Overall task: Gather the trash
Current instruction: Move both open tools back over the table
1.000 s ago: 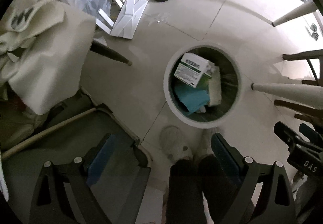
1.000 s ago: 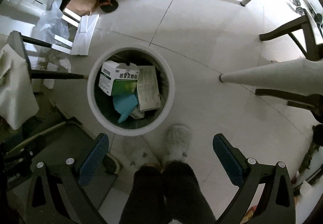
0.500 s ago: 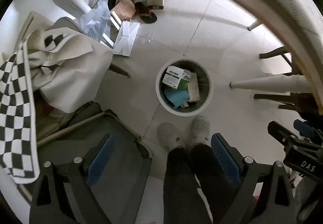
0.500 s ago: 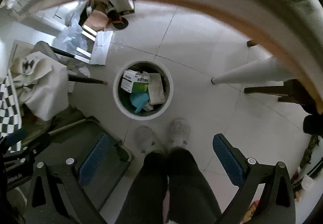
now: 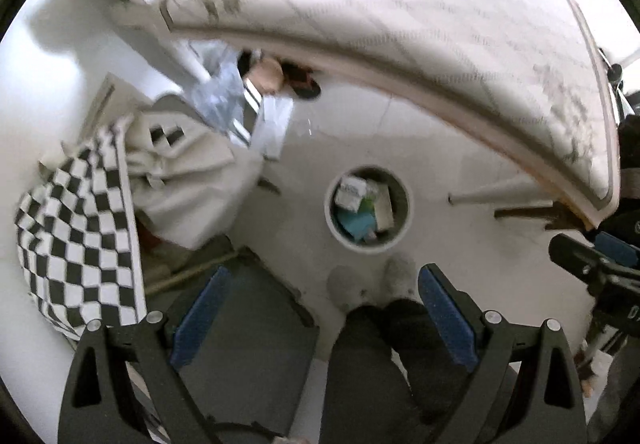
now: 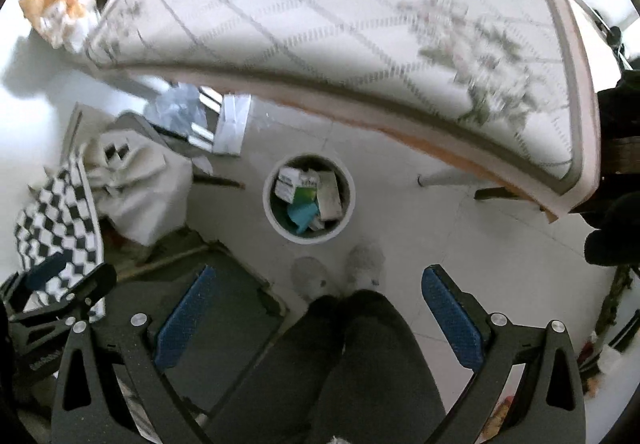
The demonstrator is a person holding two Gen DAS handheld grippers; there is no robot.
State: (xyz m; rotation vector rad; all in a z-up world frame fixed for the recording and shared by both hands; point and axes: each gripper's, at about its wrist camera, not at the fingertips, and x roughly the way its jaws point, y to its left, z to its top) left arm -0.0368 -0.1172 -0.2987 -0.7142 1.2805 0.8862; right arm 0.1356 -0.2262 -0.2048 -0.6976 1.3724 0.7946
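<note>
A round white trash bin (image 5: 331, 219) stands on the floor far below, holding a white-and-green box (image 5: 351, 193), a teal item and other card trash; it also shows in the right wrist view (image 6: 267, 203). My left gripper (image 5: 320, 316) is open and empty, high above the floor. My right gripper (image 6: 316, 316) is open and empty too, at table height. The table (image 6: 320, 3) with a patterned cloth fills the top of both views; it also shows in the left wrist view (image 5: 400, 3).
A chair draped with cream and checkered cloth (image 5: 80, 228) stands at the left. Crumpled orange-white wrappers (image 6: 56, 11) lie at the table's far left edge. The person's legs (image 6: 344, 364) and slippers are below. Boxes and plastic (image 5: 264, 115) litter the floor behind.
Both grippers have risen from just above the bin to table height. The bin has shrunk in view and the table top has come into view.
</note>
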